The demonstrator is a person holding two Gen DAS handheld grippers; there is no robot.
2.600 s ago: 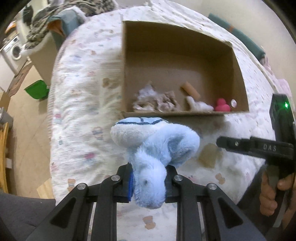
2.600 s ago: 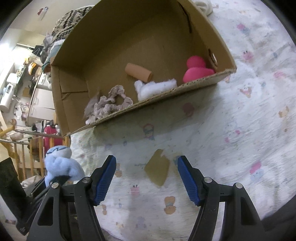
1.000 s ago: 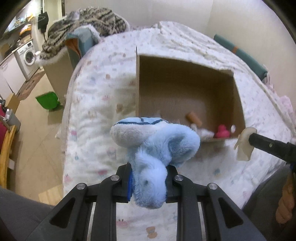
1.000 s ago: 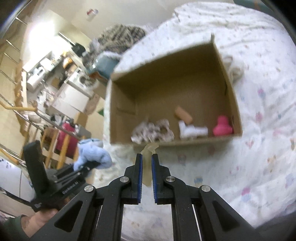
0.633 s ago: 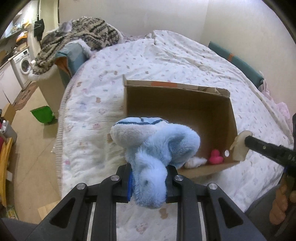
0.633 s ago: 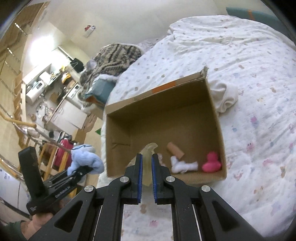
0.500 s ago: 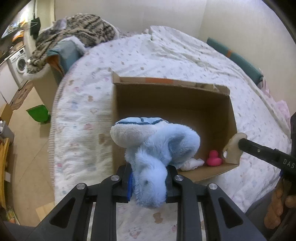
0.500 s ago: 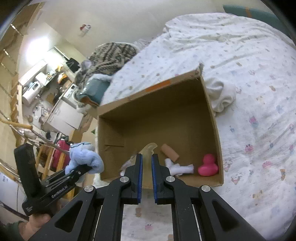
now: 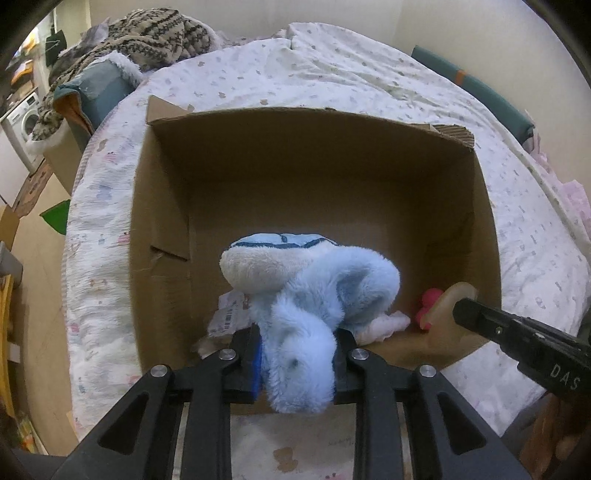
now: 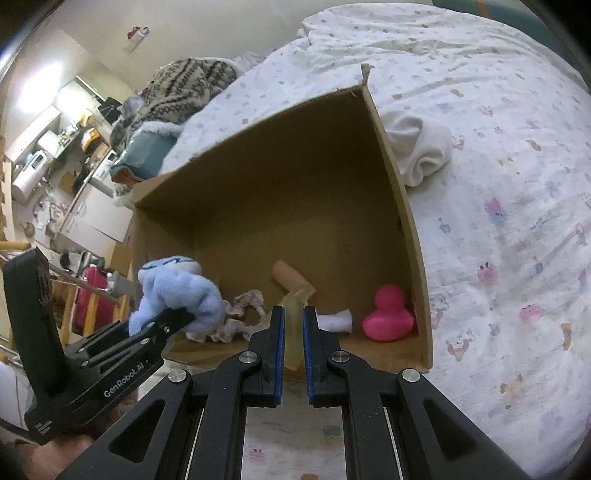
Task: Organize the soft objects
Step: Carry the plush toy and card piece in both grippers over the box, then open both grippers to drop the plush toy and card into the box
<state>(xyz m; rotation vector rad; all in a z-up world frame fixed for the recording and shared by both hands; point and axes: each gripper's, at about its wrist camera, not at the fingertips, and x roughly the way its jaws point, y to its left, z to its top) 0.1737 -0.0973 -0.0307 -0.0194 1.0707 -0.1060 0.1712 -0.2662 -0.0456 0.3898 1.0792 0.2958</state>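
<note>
With both grippers over the near edge of the box point(image 9: 162, 206), the left gripper point(image 9: 297, 360) pinches a blue plush point(image 9: 310, 291), pads pressed into its fur; the plush bulges up and forward above the fingers, out over the box's near-left floor. From the right wrist view the plush point(image 10: 177, 291) sits at the box's left front corner, above the rim. Right gripper point(image 10: 293, 328) is pressed nearly together on a thin yellowish translucent piece point(image 10: 293, 314) that sticks out past the fingertips; same piece point(image 9: 448, 304) shows in the left view at the tip of the right gripper, over the box's near-right wall. Cannot tell what the piece is. Box stands open-topped on a bed with a printed quilt point(image 10: 517, 221). On the box floor along the near wall: pink duck point(image 10: 388, 315) in the right corner, white roll point(image 10: 336, 319) just left of it, beige tube point(image 10: 290, 277) further back, ruffled scrunchie point(image 10: 236, 314) to the left, partly behind the plush. Left view adds a tagged white packet point(image 9: 225, 319) under the plush. White cloth point(image 10: 417, 147) lies on the quilt just outside the box's right wall. Striped blanket point(image 9: 147, 33) piled beyond the bed's far left. A hand point(image 10: 55, 454) shows at the left gripper's handle
</note>
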